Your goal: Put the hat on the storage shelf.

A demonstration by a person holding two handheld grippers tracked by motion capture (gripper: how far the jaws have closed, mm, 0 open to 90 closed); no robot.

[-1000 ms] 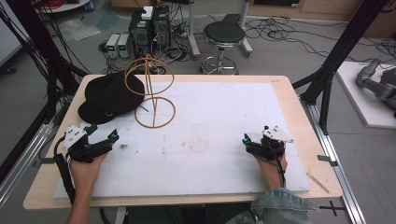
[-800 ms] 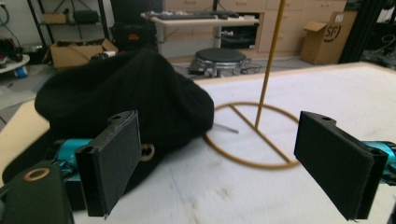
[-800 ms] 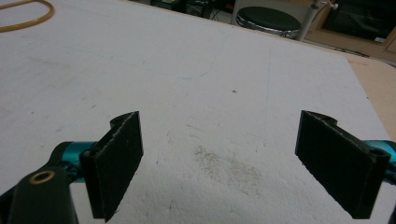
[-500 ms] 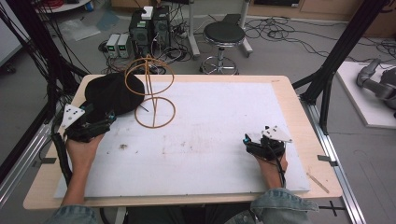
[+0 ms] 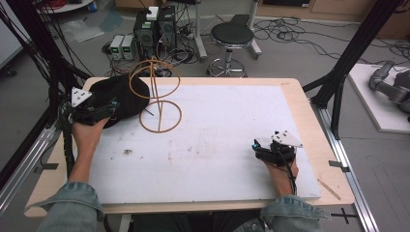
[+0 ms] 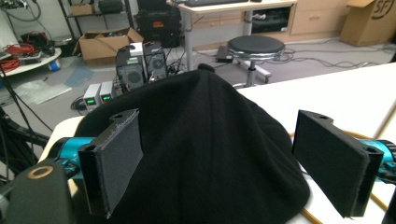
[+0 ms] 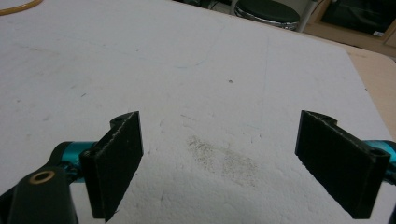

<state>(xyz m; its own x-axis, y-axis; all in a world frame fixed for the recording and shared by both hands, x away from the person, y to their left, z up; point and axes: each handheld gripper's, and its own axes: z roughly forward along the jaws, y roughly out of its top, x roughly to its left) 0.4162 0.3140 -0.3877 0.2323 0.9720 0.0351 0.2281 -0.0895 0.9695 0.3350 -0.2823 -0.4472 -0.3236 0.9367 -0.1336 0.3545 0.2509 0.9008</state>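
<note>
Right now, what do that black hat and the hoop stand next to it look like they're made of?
The black hat looks like soft knit or fleece fabric: matte, fuzzy, slumping without stiffness. The hoop stand looks like thin bent wire or rod with a tan, brassy colour; whether it is metal or rattan cannot be told.

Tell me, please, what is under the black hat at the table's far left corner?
The black hat lies on the white board and partly over the table's wooden edge. The wire stand's base ring is beside it. Whatever is inside the hat is covered.
</note>
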